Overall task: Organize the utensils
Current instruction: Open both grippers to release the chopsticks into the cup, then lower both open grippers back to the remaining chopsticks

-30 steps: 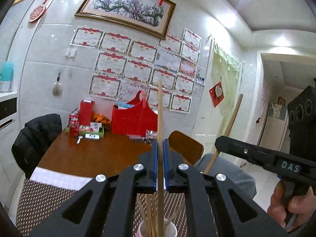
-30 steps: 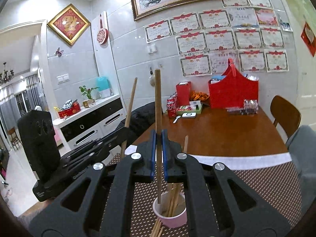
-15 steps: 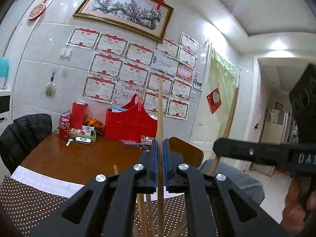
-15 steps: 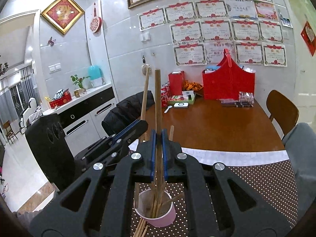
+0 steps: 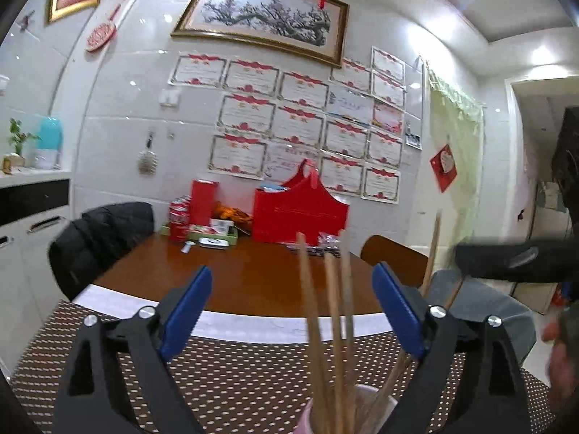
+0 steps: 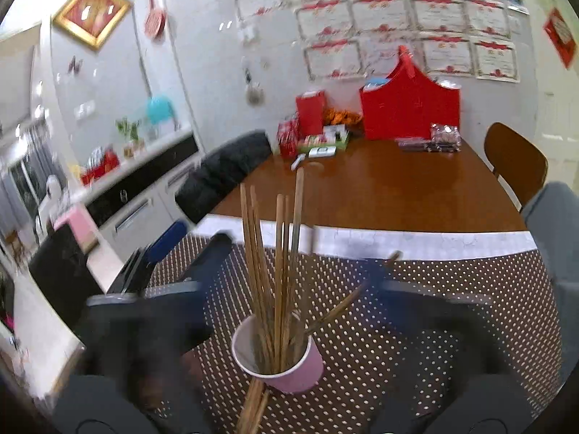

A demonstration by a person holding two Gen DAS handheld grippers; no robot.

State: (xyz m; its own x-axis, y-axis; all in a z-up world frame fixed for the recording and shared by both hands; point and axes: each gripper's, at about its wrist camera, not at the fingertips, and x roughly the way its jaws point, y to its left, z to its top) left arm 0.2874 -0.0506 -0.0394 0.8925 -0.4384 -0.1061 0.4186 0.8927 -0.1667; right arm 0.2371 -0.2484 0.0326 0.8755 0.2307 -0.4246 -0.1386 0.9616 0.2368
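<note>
1. Left gripper (image 5: 291, 309), bottom of the left wrist view: blue pads (image 5: 186, 311) spread wide, released, nothing between them.
2. Right gripper (image 6: 289, 289), lower half of the right wrist view: heavily motion-blurred; jaws look spread apart, nothing visibly pinched, so released as far as the blur allows.
3. Pink cup (image 6: 280, 360), lower centre of the right wrist view, upright on the brown polka-dot mat (image 6: 452, 307). In the left wrist view only its rim (image 5: 362, 398) shows at the bottom edge.
4. Chopsticks (image 6: 277, 271) stand bunched in the cup, fanning slightly; 1 leans low to the right over the rim. In the left wrist view the sticks (image 5: 334, 325) rise between the spread pads, touching neither.
5. More chopsticks (image 6: 255, 408) lie on the mat just in front of the cup, bottom centre.
6. Beyond the mat: white strip, then brown wooden table (image 6: 380, 188), centre frame.
7. Far end of the table: red bag (image 6: 409, 108), red box (image 6: 309, 112), small clutter beside them.
8. Black jacket (image 6: 224, 170) on a chair, left of the table; wooden chair (image 6: 514, 159) at right.
9. Back wall, top of frame: rows of certificates (image 5: 300, 123) and a framed painting (image 5: 260, 18).
</note>
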